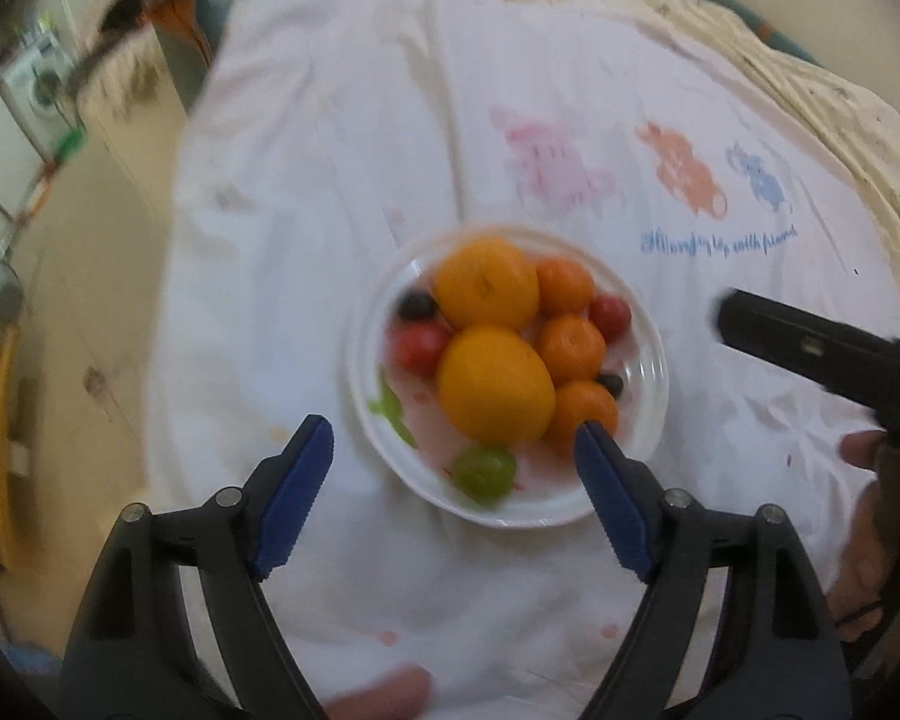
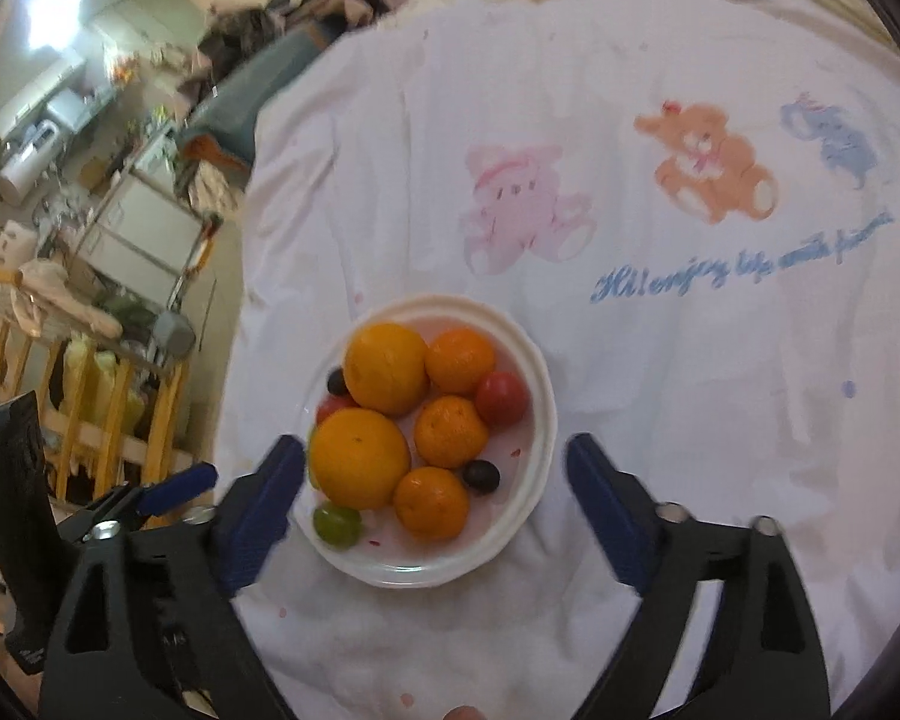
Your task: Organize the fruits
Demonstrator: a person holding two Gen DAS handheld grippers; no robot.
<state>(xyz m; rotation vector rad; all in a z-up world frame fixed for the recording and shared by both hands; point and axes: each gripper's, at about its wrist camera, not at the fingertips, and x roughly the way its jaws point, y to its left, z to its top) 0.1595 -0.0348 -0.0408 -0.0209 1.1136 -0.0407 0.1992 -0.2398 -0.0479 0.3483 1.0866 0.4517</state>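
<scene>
A white plate (image 1: 648,384) (image 2: 540,420) on a white cloth holds mixed fruit: two large oranges (image 1: 495,384) (image 2: 360,456), three small mandarins (image 1: 570,345) (image 2: 450,429), red tomatoes (image 1: 417,345) (image 2: 501,399), dark grapes (image 1: 417,305) (image 2: 481,475) and a green grape (image 1: 485,471) (image 2: 335,523). My left gripper (image 1: 453,438) is open and empty, just above the plate's near edge. My right gripper (image 2: 435,462) is open and empty, its fingers either side of the plate. The right gripper also shows at the right of the left wrist view (image 1: 810,354).
The white cloth (image 1: 342,192) (image 2: 690,390), printed with pink, orange and blue bears and blue writing, covers the table. Its left edge drops to a cluttered room with wooden rails (image 2: 108,420) and shelves. Crumpled cream fabric (image 1: 810,78) lies at the far right.
</scene>
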